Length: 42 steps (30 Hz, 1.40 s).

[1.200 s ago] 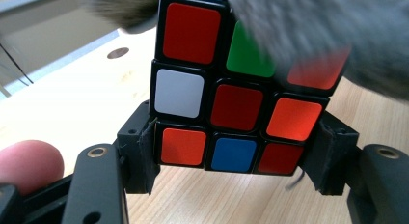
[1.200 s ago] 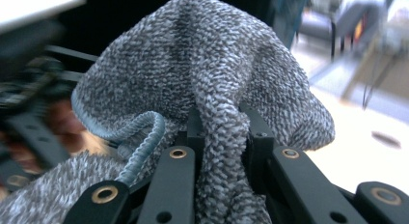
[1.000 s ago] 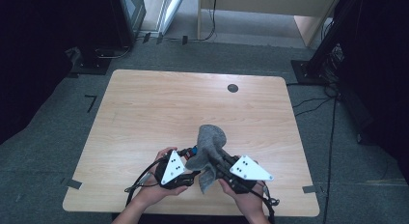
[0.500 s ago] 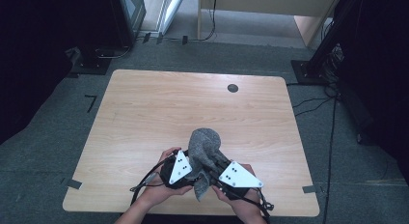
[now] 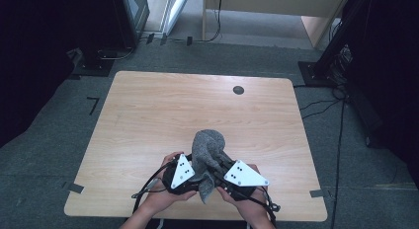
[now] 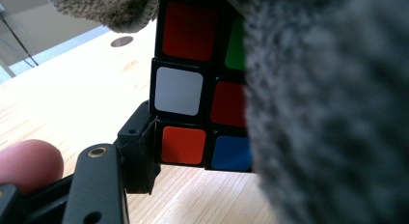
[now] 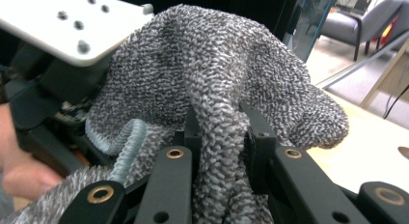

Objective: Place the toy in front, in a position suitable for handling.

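Note:
A grey knitted cloth [image 5: 207, 147] is bunched over a colour-sticker puzzle cube [image 6: 193, 89], just above the wooden table [image 5: 148, 110] near its front edge. In the left gripper view my left gripper [image 6: 202, 149] is shut on the cube; one black jaw presses the cube's lower left corner and the cloth [image 6: 328, 113] hides the other. My right gripper [image 7: 219, 137] is shut on a fold of the cloth [image 7: 217, 64]. From above, the left gripper [image 5: 193, 166] and the right gripper [image 5: 220, 167] sit close together under the cloth, each in a hand.
A small dark round grommet [image 5: 238, 90] sits in the tabletop near the far right edge. Cables [image 5: 148, 187] trail off the front of the table. Dark stands and cabinets ring the table on grey carpet.
My right gripper has shifted left toward the left gripper, carrying the cloth. The cloth now sits more rounded over the cube. The left gripper has stayed put.

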{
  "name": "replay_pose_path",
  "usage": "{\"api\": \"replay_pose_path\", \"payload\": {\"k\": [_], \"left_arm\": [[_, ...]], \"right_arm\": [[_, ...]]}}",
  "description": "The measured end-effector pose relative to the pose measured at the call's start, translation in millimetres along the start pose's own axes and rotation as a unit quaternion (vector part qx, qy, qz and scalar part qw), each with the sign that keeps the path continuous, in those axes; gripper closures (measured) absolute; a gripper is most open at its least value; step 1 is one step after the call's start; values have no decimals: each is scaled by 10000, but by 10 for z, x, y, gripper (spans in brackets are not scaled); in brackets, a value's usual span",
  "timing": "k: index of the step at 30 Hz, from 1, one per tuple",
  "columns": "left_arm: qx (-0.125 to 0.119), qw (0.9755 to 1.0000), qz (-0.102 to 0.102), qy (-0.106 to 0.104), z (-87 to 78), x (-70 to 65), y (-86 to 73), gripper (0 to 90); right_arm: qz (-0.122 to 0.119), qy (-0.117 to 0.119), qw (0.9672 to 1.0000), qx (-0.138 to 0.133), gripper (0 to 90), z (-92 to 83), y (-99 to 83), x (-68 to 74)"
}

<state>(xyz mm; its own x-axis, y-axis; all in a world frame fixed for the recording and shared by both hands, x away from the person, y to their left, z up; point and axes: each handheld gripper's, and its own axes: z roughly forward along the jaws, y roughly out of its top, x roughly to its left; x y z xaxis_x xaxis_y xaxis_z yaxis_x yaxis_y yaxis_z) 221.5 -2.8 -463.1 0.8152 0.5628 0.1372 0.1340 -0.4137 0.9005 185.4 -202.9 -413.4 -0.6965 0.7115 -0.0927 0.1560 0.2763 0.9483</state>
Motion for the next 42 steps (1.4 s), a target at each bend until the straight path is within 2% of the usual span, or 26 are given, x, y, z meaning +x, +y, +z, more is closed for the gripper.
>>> {"api": "replay_pose_path", "payload": {"k": [4,5,7,9,10,11,13,15,17,18,21,22,23,25,27,28,29,31,33,35,36,38,40,41,42], "left_arm": [[79,10000,48,2,18,-20,12,342],[117,9999,53,4,38,-31,9,342],[144,9999,52,-9,57,-44,10,342],[98,9999,56,-15,51,-46,19,342],[64,10000,42,-38,41,-44,22,342],[36,10000,40,-53,30,-44,22,342],[24,9999,94,-56,16,-44,30,342],[40,10000,31,-31,27,-40,41,342],[82,10000,-11,-20,44,-41,44,342],[105,9999,-20,-29,50,-44,43,342],[78,9999,4,-85,67,-71,41,342],[61,9999,1,-120,63,-80,47,342],[27,9999,-29,-168,59,-90,54,342],[37,9998,25,-204,57,-109,63,342],[73,9998,-48,-187,76,-94,60,342],[109,9998,-78,-161,86,-77,49,342],[161,9997,-111,-123,94,-59,38,342],[247,9996,-149,-22,101,-36,13,342],[208,9996,-183,-58,94,-28,4,342],[66,9997,-182,-137,69,-24,27,342],[34,9998,-157,-149,58,-25,45,342],[18,9999,-81,-112,45,-34,63,342],[63,9999,-101,-55,51,-31,56,342],[106,9998,-128,-50,52,-21,49,342],[144,9998,-158,-14,58,-13,40,342]], "right_arm": [[528,-283,9981,129,773,-37,-67,-177],[577,-299,9978,153,774,-41,-85,-188],[414,-278,9987,140,774,-44,-85,-119],[203,79,9998,1,772,-37,-28,-27],[83,127,9999,-18,773,-31,1,21],[0,72,10000,4,773,-24,23,44],[78,25,10000,20,773,-30,32,-7],[249,-270,9992,142,773,-45,0,-97],[574,-283,9979,135,774,-56,-33,-151],[605,-252,9978,131,774,-54,-28,-128],[189,51,9998,68,772,-51,48,73],[78,14,9999,81,773,-52,69,117],[70,-20,9999,69,772,-59,76,116],[250,-184,9995,59,772,-79,50,19],[406,-453,9980,161,772,-87,1,-93],[548,-466,9972,186,773,-79,-26,-139],[679,-407,9967,185,773,-67,-46,-153],[562,-264,9979,183,773,-25,-51,-80],[422,66,9990,116,770,2,-24,12],[337,89,9994,27,770,-13,10,51],[378,96,9992,-23,770,-31,22,25],[504,-125,9987,-14,771,-60,23,-65],[699,-276,9971,82,770,-67,-3,-146],[740,-241,9969,93,770,-64,-15,-148],[666,-137,9977,84,768,-52,-17,-118]]}}
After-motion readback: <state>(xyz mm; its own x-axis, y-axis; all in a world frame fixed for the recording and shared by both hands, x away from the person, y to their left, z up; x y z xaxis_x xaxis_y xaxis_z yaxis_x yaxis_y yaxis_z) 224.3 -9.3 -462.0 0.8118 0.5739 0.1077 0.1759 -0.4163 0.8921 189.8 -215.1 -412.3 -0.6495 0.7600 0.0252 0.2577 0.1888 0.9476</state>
